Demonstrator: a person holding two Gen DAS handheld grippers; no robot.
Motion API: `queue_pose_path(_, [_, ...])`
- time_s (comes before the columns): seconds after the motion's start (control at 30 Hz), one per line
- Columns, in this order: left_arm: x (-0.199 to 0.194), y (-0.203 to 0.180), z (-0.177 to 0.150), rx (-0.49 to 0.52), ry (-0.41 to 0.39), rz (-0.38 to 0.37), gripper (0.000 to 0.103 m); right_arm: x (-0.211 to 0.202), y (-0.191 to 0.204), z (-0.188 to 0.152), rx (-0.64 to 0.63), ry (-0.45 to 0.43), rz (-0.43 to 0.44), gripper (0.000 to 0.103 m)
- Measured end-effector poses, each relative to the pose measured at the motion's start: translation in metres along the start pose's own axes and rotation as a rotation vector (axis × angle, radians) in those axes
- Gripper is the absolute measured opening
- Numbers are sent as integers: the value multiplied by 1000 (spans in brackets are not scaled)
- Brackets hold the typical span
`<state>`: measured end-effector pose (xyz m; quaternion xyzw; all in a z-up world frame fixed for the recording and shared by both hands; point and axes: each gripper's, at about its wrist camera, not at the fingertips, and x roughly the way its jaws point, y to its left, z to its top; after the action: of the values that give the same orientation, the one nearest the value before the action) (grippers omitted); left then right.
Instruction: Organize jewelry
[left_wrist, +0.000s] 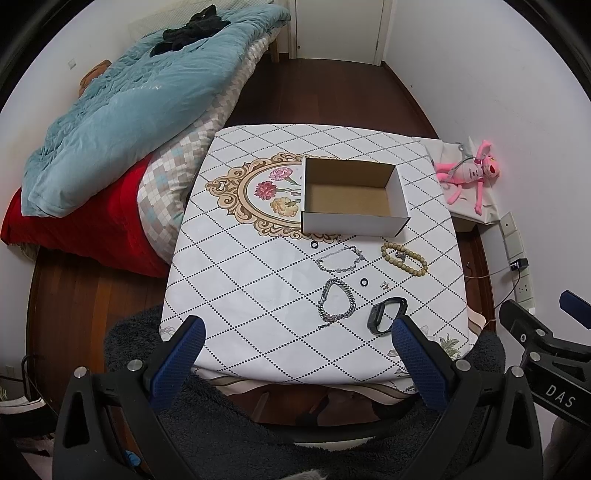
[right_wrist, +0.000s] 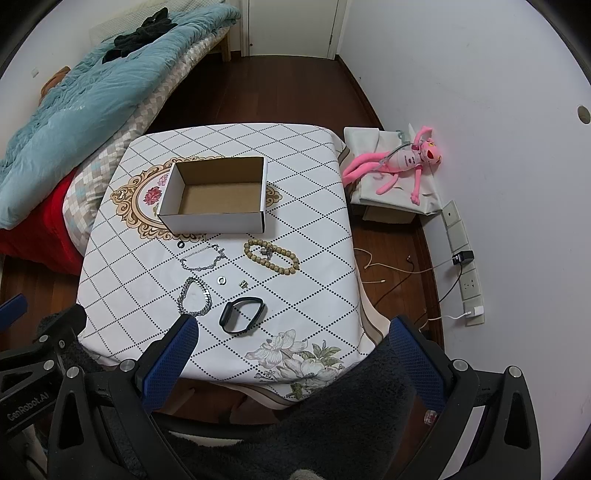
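Observation:
An open, empty cardboard box (left_wrist: 351, 195) (right_wrist: 218, 195) stands mid-table. In front of it lie a thin silver chain (left_wrist: 340, 259) (right_wrist: 203, 258), a wooden bead bracelet (left_wrist: 404, 257) (right_wrist: 271, 256), a thick silver chain bracelet (left_wrist: 336, 300) (right_wrist: 195, 297), a black wristband (left_wrist: 386, 314) (right_wrist: 242, 314), two small rings (left_wrist: 364, 282) (left_wrist: 314, 245) and a small earring (left_wrist: 385, 284). My left gripper (left_wrist: 299, 328) is open and empty above the table's near edge. My right gripper (right_wrist: 291, 328) is open and empty over the near right corner. Both are short of the jewelry.
The table (left_wrist: 258, 295) wears a white diamond-pattern cloth. A bed with a blue quilt (left_wrist: 122, 110) is at the left. A pink plush toy (right_wrist: 402, 162) lies on a low box at the right. Wall sockets and cables (right_wrist: 461, 258) run along the right wall.

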<state>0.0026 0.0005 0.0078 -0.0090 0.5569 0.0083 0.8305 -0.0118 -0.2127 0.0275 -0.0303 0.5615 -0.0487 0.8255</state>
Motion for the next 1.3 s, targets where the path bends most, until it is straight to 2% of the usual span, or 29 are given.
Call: queue_pose_path(1.3, [-6,-7,-1,-4,-8,-8,103,-9,-5,2,10,-14,-3,103])
